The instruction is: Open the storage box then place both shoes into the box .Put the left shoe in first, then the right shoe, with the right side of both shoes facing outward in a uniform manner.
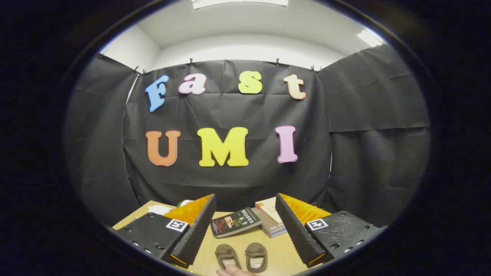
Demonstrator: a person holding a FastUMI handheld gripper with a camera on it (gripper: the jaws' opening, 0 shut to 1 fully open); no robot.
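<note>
The pair of small brown soft slip-on shoes, one (227, 256) beside the other (256, 257), is set side by side on the pale wooden table (284, 253), low between the fingers of the tongs (244, 226) and a little nearer than their tips. Their openings are turned up and their toes point away towards the booth wall, presumably so that left and right can be told apart before either is lifted. The tongs are held wide apart with nothing gripped; the gap is broad enough for both shoes to be seen through it, which suggests an approach stance, not a grasp. A fingertip of a person's hand (234, 271) is seen just touching the near edge of the left-hand shoe, perhaps for straightening it. Beyond the shoes, between the finger tips, a dark-covered paperback book (236, 221) lies flat, and a stack of light-covered books (270, 218) is placed just beside it, close to the right finger. No storage box can be made out, so opening it is judged not yet begun.
</note>
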